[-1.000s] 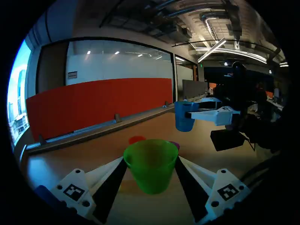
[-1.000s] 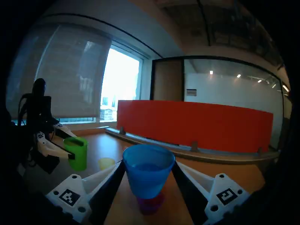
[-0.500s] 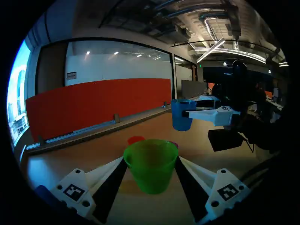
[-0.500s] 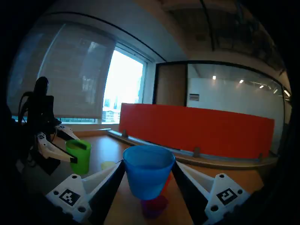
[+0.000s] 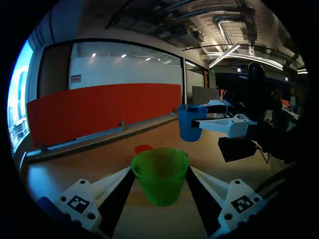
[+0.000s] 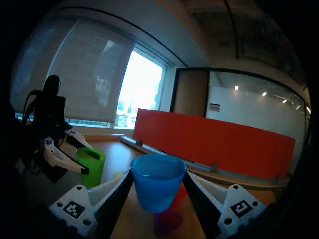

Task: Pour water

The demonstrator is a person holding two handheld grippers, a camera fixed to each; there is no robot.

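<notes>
An upright green cup (image 5: 160,189) is clamped in my left gripper (image 5: 160,169), held above the wooden table (image 5: 79,175). To its right and farther off hangs a blue cup (image 5: 188,126), gripped by my right gripper (image 5: 199,116). In the right gripper view the blue cup (image 6: 157,195) stands upright between the right gripper's (image 6: 157,175) fingers, with water showing inside. The green cup (image 6: 93,171) sits lower left there, held by the left gripper (image 6: 87,159).
A red cup (image 5: 142,149) stands on the table beyond the green cup. In the right gripper view a purple cup (image 6: 167,221) and the red cup (image 6: 179,196) lie below the blue cup, a small yellow thing (image 6: 117,174) beside. An orange partition (image 5: 103,107) runs along the table's far edge.
The right gripper has carried the blue cup toward the green cup. Both cups stay upright and held. The left gripper has hardly moved.
</notes>
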